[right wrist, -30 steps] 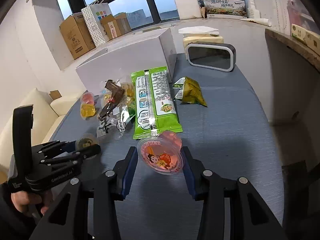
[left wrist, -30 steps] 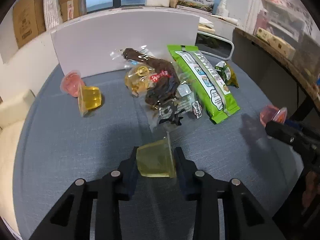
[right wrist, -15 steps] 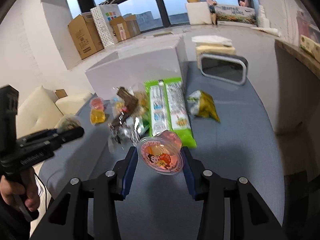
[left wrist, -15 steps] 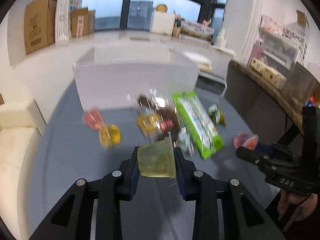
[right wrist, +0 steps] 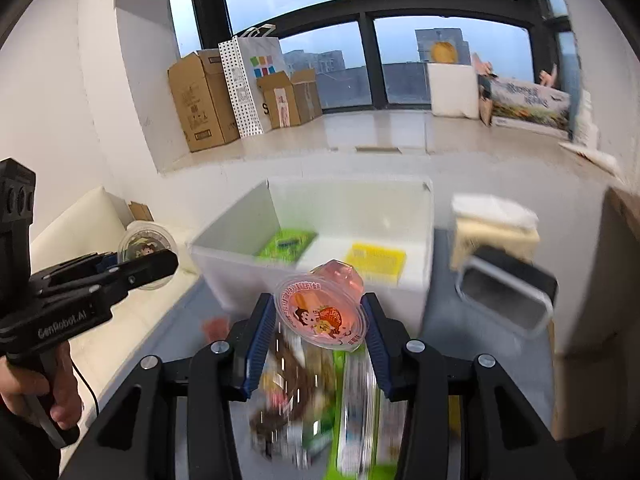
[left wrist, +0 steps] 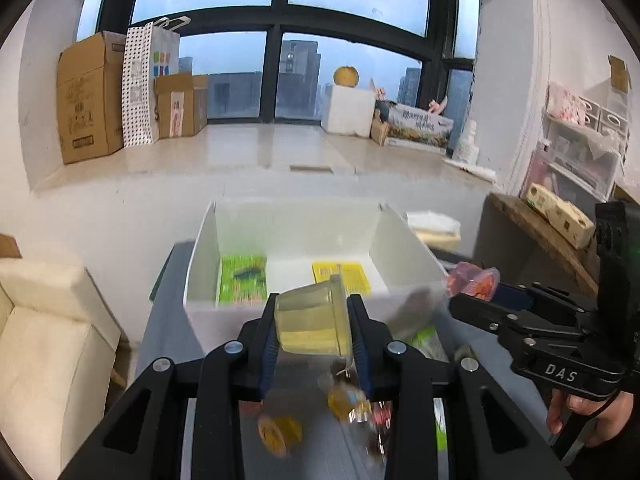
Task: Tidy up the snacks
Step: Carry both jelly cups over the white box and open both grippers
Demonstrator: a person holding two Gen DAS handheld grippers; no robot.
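Observation:
My left gripper [left wrist: 314, 326] is shut on a yellow jelly cup [left wrist: 310, 322] and holds it in the air just before the near wall of the open white box [left wrist: 204, 256]. My right gripper [right wrist: 320, 320] is shut on a pink jelly cup [right wrist: 322, 310] with a cartoon lid, raised near the box [right wrist: 424, 240]. The box holds a green packet [left wrist: 242, 278] and a yellow packet [left wrist: 342, 276]. The right gripper also shows in the left wrist view [left wrist: 476, 286], the left gripper in the right wrist view [right wrist: 148, 258].
Blurred snacks lie on the blue-grey table below: a yellow jelly cup [left wrist: 278, 434], a clear bag of dark snacks [right wrist: 284, 376], a long green packet [right wrist: 356, 396]. A black-rimmed container [right wrist: 508, 300] stands right of the box. A cream sofa [left wrist: 44, 332] is at the left.
Both grippers have risen and moved forward toward the white box with their jelly cups. The box's inside is now in view and the loose snacks have dropped below the fingers.

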